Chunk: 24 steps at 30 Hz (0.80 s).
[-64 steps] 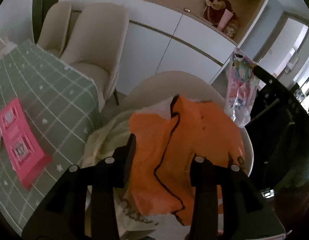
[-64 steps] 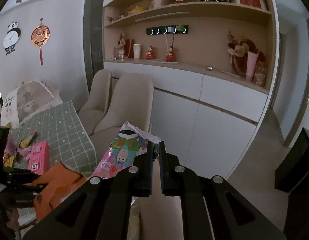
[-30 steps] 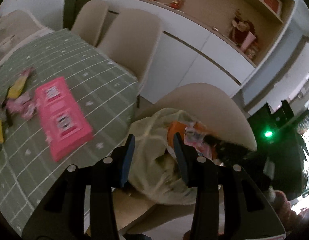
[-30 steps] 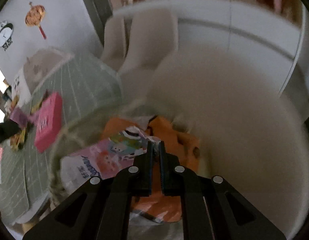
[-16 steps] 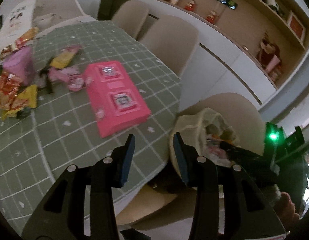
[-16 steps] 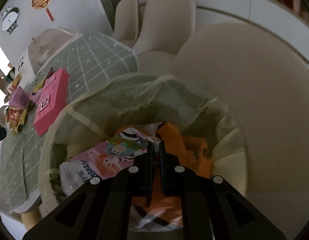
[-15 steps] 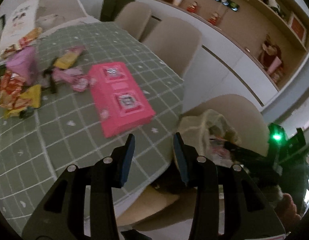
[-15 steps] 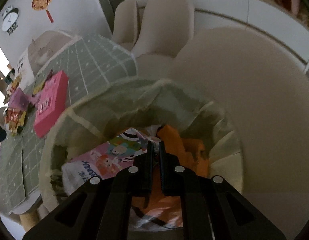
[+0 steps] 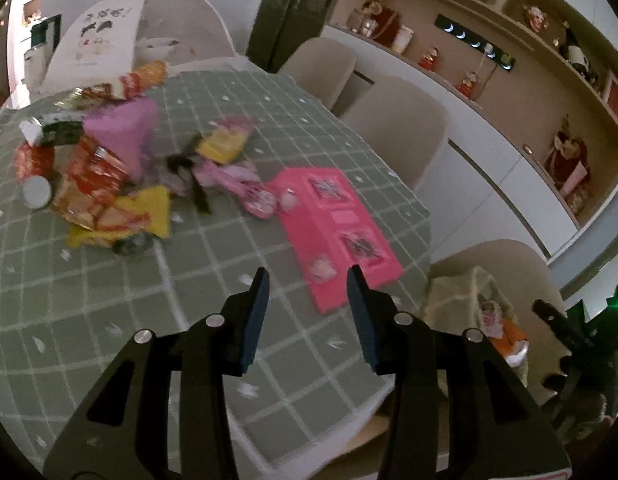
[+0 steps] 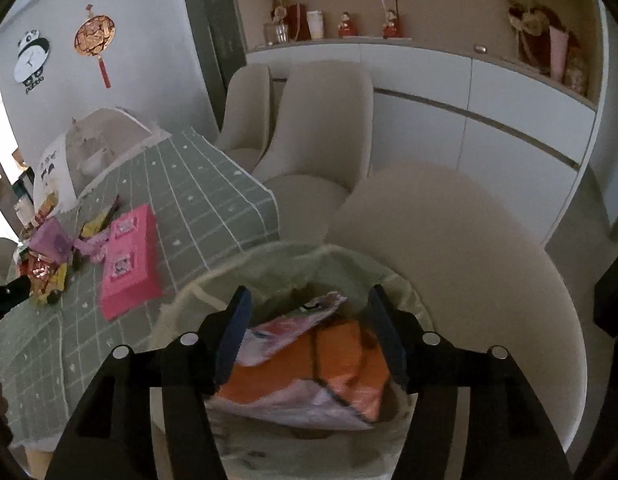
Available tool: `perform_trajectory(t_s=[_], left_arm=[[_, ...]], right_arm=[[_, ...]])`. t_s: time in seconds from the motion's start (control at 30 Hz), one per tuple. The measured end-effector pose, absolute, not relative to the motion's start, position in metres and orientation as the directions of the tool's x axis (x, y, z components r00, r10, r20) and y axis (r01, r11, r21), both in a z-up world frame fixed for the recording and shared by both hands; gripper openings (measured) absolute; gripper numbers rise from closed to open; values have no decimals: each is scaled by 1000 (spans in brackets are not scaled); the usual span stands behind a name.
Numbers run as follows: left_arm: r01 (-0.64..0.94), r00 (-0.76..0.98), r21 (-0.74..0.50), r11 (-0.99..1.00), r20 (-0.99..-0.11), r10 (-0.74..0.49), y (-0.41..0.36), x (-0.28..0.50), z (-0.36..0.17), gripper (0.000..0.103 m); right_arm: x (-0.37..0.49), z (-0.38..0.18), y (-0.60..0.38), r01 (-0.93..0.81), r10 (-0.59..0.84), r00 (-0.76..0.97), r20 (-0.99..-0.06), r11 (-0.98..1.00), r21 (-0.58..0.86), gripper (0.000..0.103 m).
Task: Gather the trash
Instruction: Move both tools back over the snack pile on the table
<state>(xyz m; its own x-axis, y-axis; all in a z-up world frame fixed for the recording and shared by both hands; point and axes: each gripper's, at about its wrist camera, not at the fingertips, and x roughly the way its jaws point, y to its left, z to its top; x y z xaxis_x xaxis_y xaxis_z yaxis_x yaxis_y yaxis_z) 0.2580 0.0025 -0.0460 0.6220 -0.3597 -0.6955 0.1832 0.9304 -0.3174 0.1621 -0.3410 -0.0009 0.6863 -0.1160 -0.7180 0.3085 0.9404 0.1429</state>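
My left gripper [image 9: 309,280] is open and empty above the green checked tablecloth [image 9: 109,304]. A flat pink box [image 9: 337,232] lies just beyond its fingertips, and a pile of snack wrappers [image 9: 109,184] sits further left. My right gripper [image 10: 309,300] hangs over the pale trash bag [image 10: 197,288] on a chair, and its jaws are opening. Between and below them a pink snack wrapper [image 10: 285,332] lies loose on an orange wrapper [image 10: 349,368] inside the bag, and the pads do not touch it. The left wrist view shows the bag [image 9: 461,284] past the table's right edge.
The bag's chair has a tall rounded beige back [image 10: 449,240]. Two more beige chairs [image 10: 321,120] stand at the table's far side, before white cabinets [image 10: 509,120] and a shelf of ornaments. The pink box [image 10: 129,264] lies near the table's edge.
The right gripper's jaws have opened and let go of the pink wrapper, which now lies in the bag; that gripper rose a little. The left gripper swung from the bag to over the table.
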Motion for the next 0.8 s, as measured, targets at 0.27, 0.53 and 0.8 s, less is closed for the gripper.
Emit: perform_trajectory(t_s=[0.27,0.53,0.8], left_arm=[[65,648,-340,938,-701,-298,96,286,-55,39],[-7,687,-342,940,-685,-244,213,315,-52,39],[96,686,-289,952,-674,-274,295,399,-25,44]], right_arm=[[199,31,-250,198,-48,745,-665,968,152,57],[268,28,-133,1,108,741,-662,987,162,57],[316,6,-51,-104,185,703,-687,982,158,57]])
